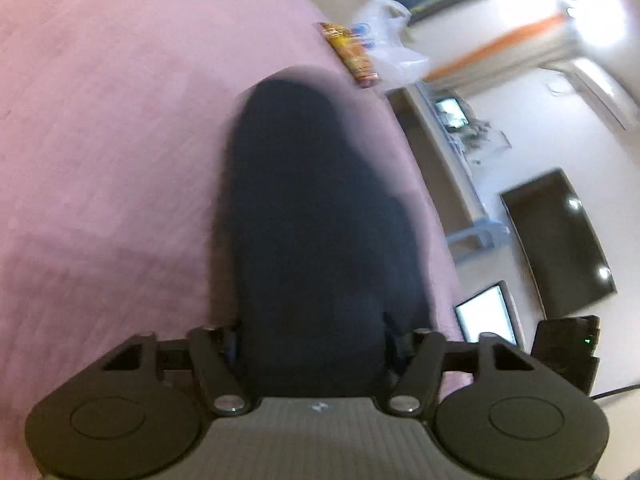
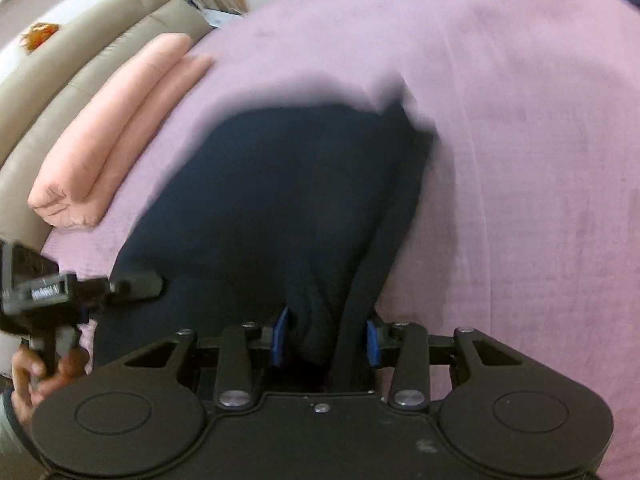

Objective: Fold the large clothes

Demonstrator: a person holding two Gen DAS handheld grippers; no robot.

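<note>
Both grippers (image 1: 314, 344) (image 2: 326, 340) angle down (blurred) over dark garment (image 2: 280, 200).

Dark navy garment (image 2: 256, 200), plain; lilac bedspread (image 2: 520, 160), plain; salmon-pink folded blanket (image 2: 112, 136); beige headboard (image 2: 80, 68); yellow-red packet (image 1: 352, 54).

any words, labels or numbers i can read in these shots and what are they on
None can be read.
Left gripper: white lettering on its body, too blurred to read.
Snack packet on the pink bedspread: printed text, too blurred.
Dark garment: no print shows.
</note>
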